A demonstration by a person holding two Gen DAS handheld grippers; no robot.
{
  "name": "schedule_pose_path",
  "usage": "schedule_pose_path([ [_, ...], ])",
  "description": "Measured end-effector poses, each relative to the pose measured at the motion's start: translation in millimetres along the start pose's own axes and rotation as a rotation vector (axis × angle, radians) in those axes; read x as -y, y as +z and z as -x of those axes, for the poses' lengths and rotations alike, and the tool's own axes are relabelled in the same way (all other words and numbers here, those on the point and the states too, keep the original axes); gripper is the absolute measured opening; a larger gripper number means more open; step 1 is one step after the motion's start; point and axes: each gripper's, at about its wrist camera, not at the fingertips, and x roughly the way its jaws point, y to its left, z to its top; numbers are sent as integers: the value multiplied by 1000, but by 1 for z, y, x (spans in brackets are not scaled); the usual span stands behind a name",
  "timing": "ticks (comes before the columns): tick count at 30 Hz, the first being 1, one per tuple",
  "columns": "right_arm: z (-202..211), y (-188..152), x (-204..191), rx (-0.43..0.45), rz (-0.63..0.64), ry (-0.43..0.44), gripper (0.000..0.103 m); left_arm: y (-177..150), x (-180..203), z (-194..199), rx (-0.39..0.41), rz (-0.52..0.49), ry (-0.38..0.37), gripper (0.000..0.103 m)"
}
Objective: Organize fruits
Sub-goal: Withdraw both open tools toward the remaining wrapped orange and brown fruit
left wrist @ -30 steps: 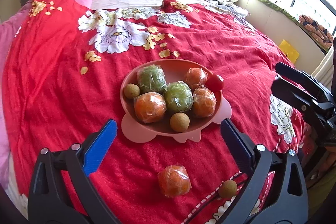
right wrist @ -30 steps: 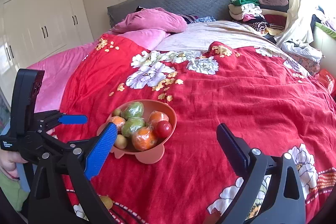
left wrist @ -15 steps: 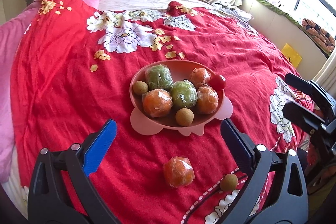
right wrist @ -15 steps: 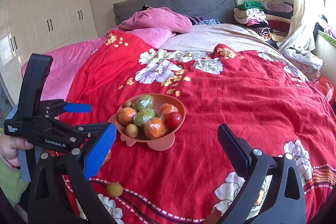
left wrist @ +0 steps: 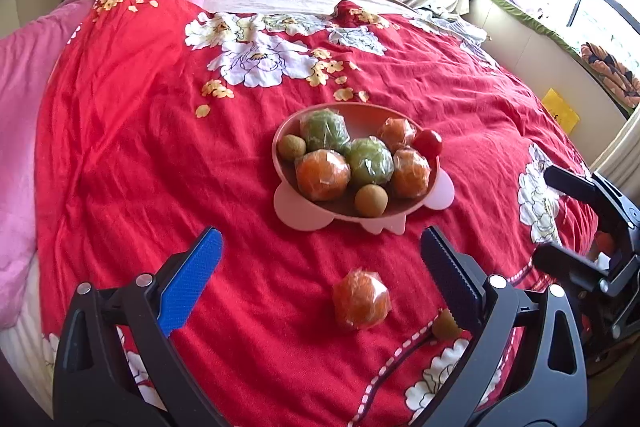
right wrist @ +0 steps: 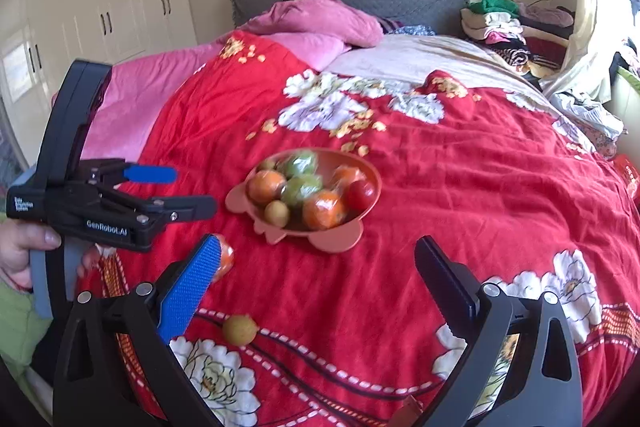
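Most of the fruit is already sitting in the bowl (left wrist: 416, 205), so the step in hand looks like gathering the two strays lying on the red quilt (left wrist: 120, 115): a wrapped orange (left wrist: 361, 299) and a small brown fruit (left wrist: 446, 325).

The left gripper (left wrist: 320, 263) is hanging spread wide and gripping nothing. The orange is lying just ahead of it, between the lines of its two fingers and a little toward the right one, nearer than the bowl, which is sitting further ahead. The brown fruit is lying just beside the right finger, partly hidden by it.

The right gripper (right wrist: 318, 263) is also gaping and empty. The brown fruit is lying below and just ahead of its left finger, and the orange is half hidden behind that finger's blue pad (right wrist: 192, 291).

The next move probably calls for lowering the left gripper so that its fingers are straddling the orange, then closing gently, since the wrapper looks slippery and the quilt soft.
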Motion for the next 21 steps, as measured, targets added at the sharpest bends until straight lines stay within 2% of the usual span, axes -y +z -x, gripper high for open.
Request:
schedule_pose_path([
  [21,-14,-25,-35,-103,71,54,97,-16,6,9,-16,-13,-9,93],
])
